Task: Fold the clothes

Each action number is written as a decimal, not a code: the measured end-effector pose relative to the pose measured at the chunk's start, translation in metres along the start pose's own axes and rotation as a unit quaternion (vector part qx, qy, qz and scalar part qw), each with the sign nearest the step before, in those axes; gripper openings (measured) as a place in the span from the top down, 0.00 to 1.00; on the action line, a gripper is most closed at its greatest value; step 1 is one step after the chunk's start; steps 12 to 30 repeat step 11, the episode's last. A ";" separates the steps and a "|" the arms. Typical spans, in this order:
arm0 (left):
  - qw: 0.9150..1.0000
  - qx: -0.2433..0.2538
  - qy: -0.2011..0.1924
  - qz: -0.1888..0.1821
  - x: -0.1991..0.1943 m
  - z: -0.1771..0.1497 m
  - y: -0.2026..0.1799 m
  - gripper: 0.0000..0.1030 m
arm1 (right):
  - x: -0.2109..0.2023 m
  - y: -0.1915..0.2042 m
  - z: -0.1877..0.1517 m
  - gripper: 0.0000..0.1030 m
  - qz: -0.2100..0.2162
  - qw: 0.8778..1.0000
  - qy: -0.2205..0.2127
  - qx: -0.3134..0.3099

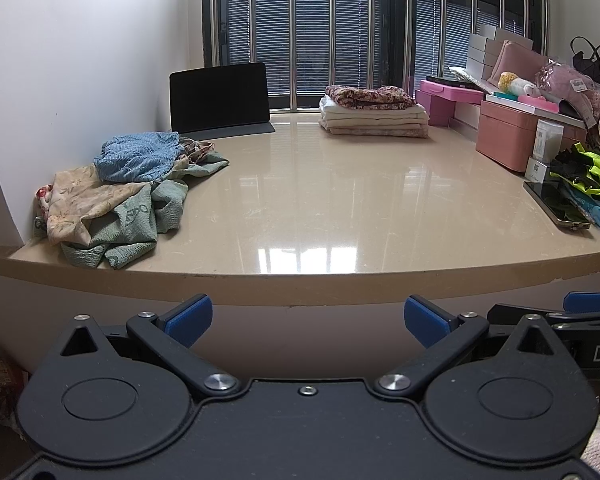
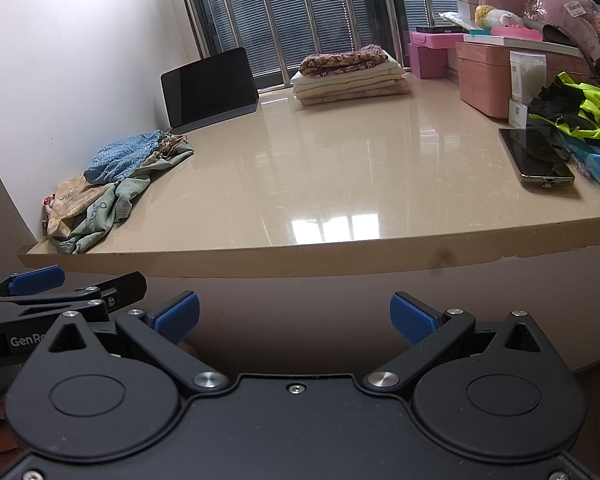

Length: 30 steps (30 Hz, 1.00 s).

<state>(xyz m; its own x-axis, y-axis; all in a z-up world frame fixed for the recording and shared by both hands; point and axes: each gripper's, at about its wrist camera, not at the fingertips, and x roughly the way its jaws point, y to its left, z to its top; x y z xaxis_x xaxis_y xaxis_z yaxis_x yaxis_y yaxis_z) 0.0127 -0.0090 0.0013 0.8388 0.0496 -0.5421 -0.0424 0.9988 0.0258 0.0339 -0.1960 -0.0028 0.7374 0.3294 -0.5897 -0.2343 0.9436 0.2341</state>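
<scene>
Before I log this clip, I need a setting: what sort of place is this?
Probably a home, at a wide stone sill under a barred window. A pile of clothes, a folded stack and pink boxes suggest it.

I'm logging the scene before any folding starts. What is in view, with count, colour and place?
unfolded clothes: a heap, blue, beige floral and green, left front of counter.
folded stack: one, cream with a floral piece on top, back centre.
tablet: one, black, propped at back left.
phone: one, dark, right front.
neon garment: one, yellow-green and black, right.
storage boxes: several, pink, back right.
counter: one, glossy beige.
left gripper: black with blue pads, jaws open, before the counter edge.
right gripper: same, jaws open.
</scene>
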 end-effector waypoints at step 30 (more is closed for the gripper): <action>1.000 0.003 -0.004 0.000 -0.001 0.000 0.000 0.00 | 0.001 -0.001 0.000 0.00 0.001 1.000 0.000 0.004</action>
